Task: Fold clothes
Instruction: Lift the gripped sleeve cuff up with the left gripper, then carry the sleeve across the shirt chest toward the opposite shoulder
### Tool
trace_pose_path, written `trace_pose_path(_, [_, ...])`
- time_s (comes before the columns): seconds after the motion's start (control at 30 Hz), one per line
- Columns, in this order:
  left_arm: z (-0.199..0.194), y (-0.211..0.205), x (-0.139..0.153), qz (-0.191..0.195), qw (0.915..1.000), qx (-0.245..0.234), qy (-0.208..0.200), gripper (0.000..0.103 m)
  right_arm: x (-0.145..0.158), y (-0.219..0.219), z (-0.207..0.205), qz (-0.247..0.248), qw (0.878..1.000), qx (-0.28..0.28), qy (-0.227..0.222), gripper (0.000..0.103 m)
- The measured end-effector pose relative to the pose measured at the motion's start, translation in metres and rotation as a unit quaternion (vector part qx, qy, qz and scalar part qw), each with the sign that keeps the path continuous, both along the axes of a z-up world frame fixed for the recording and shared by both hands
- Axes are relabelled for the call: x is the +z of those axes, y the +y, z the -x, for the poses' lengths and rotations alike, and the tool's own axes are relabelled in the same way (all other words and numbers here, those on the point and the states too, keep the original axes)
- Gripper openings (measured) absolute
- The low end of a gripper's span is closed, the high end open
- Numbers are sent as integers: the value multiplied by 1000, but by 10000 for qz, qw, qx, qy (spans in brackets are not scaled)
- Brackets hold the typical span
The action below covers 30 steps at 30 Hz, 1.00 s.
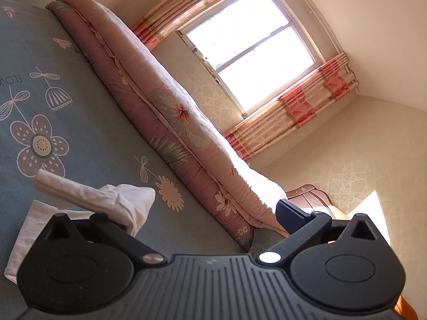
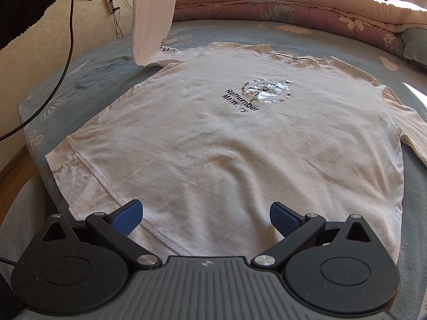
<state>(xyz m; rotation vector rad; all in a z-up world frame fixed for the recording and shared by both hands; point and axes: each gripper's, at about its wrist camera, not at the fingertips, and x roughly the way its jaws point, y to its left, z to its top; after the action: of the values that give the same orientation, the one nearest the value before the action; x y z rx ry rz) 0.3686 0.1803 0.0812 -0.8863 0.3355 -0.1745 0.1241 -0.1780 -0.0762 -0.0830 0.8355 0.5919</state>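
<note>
A white T-shirt (image 2: pixel 226 138) printed "Remember Memory" lies flat, front up, on the blue-grey flowered bedsheet (image 2: pixel 88 80). Its left sleeve (image 2: pixel 152 21) is lifted straight up off the bed toward the top edge of the right wrist view. In the left wrist view that white sleeve (image 1: pixel 106 197) drapes over one of the fingers (image 1: pixel 104 220) of my left gripper (image 1: pixel 198 213), whose jaws stand wide apart. My right gripper (image 2: pixel 205 213) hovers open just above the shirt's bottom hem, blue pads (image 2: pixel 283 216) apart with nothing between them. The right sleeve (image 2: pixel 411 133) lies spread on the sheet.
A rolled pink floral quilt (image 2: pixel 293 8) runs along the bed's far side, below a bright window (image 1: pixel 253 53) with pink curtains. A black cable (image 2: pixel 69 40) hangs at the left near a person's dark sleeve (image 2: pixel 26 0). Wooden floor (image 2: pixel 10 170) shows past the bed's left edge.
</note>
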Motion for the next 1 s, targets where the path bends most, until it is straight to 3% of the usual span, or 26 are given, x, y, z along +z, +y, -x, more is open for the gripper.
trace_pose_path(0.47, [-25, -85, 21, -246, 9980, -569, -73, 102, 12, -5, 9, -96, 9997, 77, -195, 103])
trace_pose_path(1.0, [-57, -171, -3, -595, 9906, -1197, 276, 102, 18, -9, 14, -96, 9994, 61, -319, 103])
